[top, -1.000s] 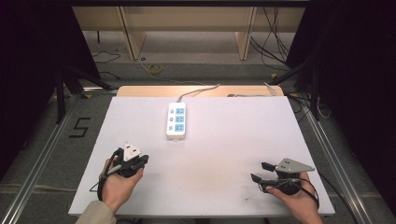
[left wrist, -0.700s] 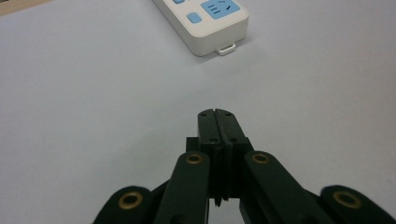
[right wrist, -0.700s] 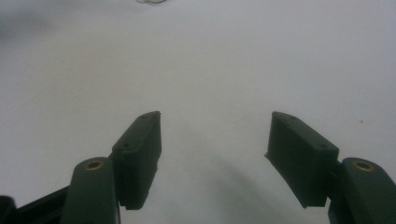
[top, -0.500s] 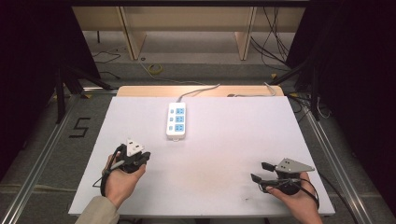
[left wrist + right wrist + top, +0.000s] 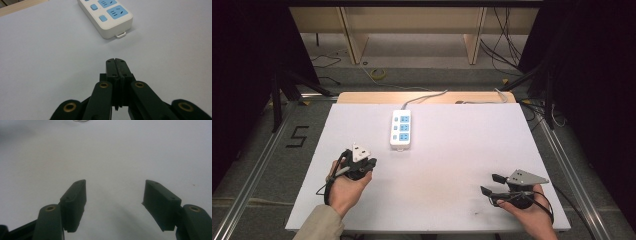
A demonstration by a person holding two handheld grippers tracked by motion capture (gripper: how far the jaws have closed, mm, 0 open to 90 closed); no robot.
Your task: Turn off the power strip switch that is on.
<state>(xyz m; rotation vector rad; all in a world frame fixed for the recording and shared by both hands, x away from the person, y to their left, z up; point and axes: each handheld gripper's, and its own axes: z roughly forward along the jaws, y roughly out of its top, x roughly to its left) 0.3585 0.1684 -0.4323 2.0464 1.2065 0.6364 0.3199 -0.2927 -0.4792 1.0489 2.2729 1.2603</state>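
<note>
Over the last second the left gripper [image 5: 368, 163], jaws pressed together on nothing, has edged forward toward the power strip [image 5: 401, 129] at the table's [image 5: 452, 165] far middle, suggesting an approach, while the right gripper [image 5: 492, 184] waits wide open.

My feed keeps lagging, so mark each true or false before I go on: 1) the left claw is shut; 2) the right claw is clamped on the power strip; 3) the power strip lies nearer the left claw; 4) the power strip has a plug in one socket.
1) The left claw is shut: true; its jaws meet with nothing between them.
2) The right claw is clamped on the power strip: false; its jaws stand apart over the bare white table, far from the strip.
3) The strip lies nearer the left claw: true.
4) A plug sits in one socket: false; all three blue sockets are empty.
</note>
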